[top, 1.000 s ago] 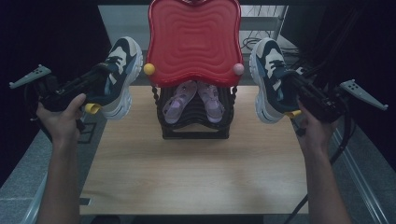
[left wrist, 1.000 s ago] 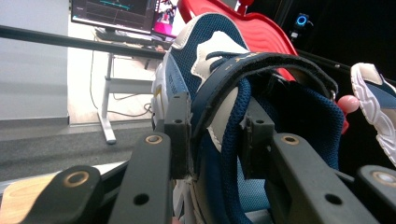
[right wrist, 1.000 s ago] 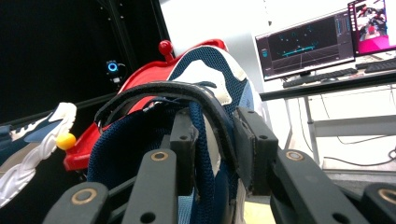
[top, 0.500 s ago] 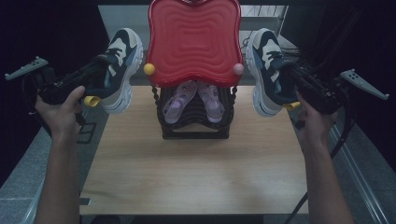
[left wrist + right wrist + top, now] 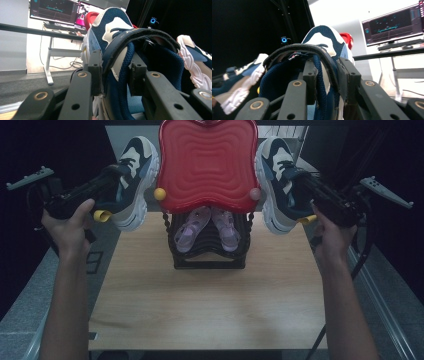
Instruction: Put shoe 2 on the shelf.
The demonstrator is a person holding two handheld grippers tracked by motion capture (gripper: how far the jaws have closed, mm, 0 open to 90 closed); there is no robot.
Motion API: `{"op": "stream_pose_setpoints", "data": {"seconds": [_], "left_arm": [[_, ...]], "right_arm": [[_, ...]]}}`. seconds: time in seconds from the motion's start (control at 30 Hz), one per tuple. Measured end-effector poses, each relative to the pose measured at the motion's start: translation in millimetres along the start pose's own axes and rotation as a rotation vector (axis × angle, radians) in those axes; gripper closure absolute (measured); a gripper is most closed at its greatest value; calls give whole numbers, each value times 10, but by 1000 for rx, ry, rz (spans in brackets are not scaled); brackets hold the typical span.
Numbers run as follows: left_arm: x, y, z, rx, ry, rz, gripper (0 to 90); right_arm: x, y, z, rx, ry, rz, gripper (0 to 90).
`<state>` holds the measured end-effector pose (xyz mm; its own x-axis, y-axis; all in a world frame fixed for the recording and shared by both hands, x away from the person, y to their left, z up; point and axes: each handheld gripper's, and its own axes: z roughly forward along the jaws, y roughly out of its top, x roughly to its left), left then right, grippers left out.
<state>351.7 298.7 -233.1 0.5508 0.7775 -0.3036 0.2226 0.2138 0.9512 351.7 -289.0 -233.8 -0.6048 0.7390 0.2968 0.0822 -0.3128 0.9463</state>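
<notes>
Two sneakers held aloft: left sneaker [image 5: 132,180] pinched at collar by left gripper [image 5: 114,174], right sneaker [image 5: 278,182] pinched likewise by right gripper [image 5: 300,180]. Both flank red tray [image 5: 207,165] atop black shoe rack [image 5: 208,251]; purple sandals [image 5: 210,227] on rack; wooden table [image 5: 210,305] below.

I have two navy, cream and white chunky-soled sneakers lifted clear of the bench. The left sneaker [image 5: 131,182] hangs beyond the bench's far left corner, toe pointing away. The right sneaker [image 5: 278,182] hangs beyond the far right corner, likewise toe away.
</notes>
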Motion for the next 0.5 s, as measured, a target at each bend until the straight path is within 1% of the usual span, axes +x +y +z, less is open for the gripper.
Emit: {"op": "stream_pose_setpoints", "data": {"seconds": [0.07, 0.2, 0.33, 0.5], "left_arm": [[-23, 21, 39, 0, -5, 3, 693], [-85, 57, 110, 2, -13, 8, 694], [-140, 70, 194, 3, -24, 5, 694], [-215, 123, 274, 8, -29, 19, 694]], "right_arm": [[8, 26, 46, 4, 4, 3, 704], [62, 68, 132, 15, 5, -21, 703], [116, 91, 211, 16, 17, -23, 704], [151, 110, 283, 25, 28, -15, 703]]}}
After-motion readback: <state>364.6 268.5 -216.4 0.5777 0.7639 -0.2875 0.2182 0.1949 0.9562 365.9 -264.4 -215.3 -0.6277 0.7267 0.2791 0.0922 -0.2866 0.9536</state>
